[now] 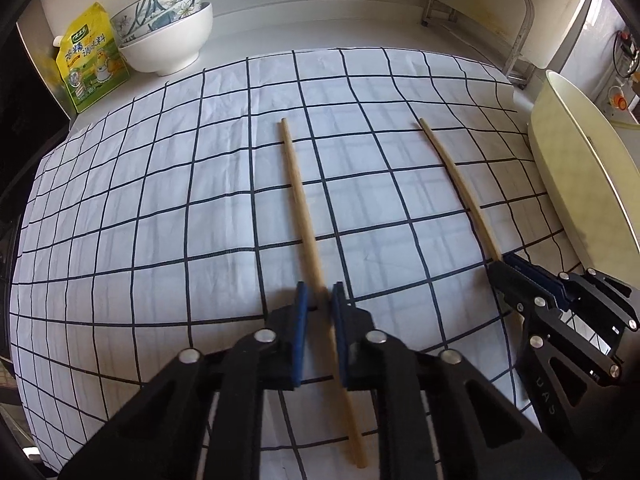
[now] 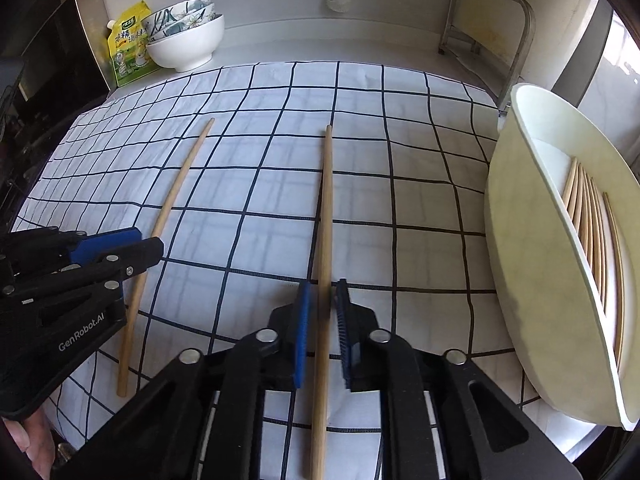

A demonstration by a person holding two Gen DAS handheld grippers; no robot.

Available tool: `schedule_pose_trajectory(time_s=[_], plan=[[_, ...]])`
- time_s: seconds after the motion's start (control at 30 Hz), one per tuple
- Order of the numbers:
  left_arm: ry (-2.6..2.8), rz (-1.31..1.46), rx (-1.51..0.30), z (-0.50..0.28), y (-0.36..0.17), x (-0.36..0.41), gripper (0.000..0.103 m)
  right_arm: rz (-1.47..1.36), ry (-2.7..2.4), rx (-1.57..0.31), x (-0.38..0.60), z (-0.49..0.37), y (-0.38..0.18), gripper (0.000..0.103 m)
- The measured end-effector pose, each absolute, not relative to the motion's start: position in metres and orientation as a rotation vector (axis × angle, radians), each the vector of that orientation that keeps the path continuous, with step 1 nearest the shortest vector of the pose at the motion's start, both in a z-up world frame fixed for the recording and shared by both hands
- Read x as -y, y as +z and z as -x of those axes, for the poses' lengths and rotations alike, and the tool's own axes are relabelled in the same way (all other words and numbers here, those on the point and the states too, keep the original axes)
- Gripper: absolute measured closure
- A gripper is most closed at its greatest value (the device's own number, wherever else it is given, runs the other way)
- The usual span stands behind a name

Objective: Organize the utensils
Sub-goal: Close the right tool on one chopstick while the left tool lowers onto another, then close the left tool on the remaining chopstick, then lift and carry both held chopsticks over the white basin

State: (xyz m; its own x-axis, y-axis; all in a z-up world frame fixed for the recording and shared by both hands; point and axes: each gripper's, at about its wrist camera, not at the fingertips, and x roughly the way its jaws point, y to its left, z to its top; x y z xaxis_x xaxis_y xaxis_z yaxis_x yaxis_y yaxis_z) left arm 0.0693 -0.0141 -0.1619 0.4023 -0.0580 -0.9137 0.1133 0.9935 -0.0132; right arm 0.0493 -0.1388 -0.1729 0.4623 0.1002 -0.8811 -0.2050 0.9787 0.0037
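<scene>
Two wooden chopsticks lie on a checked cloth. In the left wrist view, my left gripper (image 1: 320, 300) has its blue pads close on both sides of the left chopstick (image 1: 298, 184), which still rests on the cloth. My right gripper (image 1: 505, 265) is at the near end of the right chopstick (image 1: 456, 172). In the right wrist view, my right gripper (image 2: 323, 300) straddles that chopstick (image 2: 326, 216) with small gaps on each side. The left chopstick (image 2: 170, 200) and my left gripper (image 2: 142, 242) show at the left. A cream oval tray (image 2: 520, 240) at the right holds several chopsticks (image 2: 592, 232).
Stacked bowls (image 1: 168, 36) and a yellow seasoning packet (image 1: 90, 60) stand at the back left by the wall. A metal rack (image 1: 480, 8) stands at the back right. The cream tray (image 1: 576, 184) borders the cloth's right edge. The checked cloth (image 1: 180, 200) covers the counter.
</scene>
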Motion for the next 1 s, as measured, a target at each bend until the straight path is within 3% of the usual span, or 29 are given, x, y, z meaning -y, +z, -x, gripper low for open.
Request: schedule_pose_trajectory(time_s=[0.33, 0.6, 1.0], plan=[[-0.197, 0.024, -1.224, -0.063, -0.158, -0.001, 0.095, -0.024, 0.241, -1.115, 0.142, -0.045, -0.155, 0.097], [-0.221, 0.000, -1.148, -0.058, -0.109, 0.002, 0.095, -0.082, 0.271, -1.029, 0.154, -0.035, -0.103, 0.097], [-0.411, -0.070, -0.979, -0.089, -0.039, 0.096, 0.095, -0.167, 0.073, -0.888, 0.255, -0.034, -0.048, 0.097]])
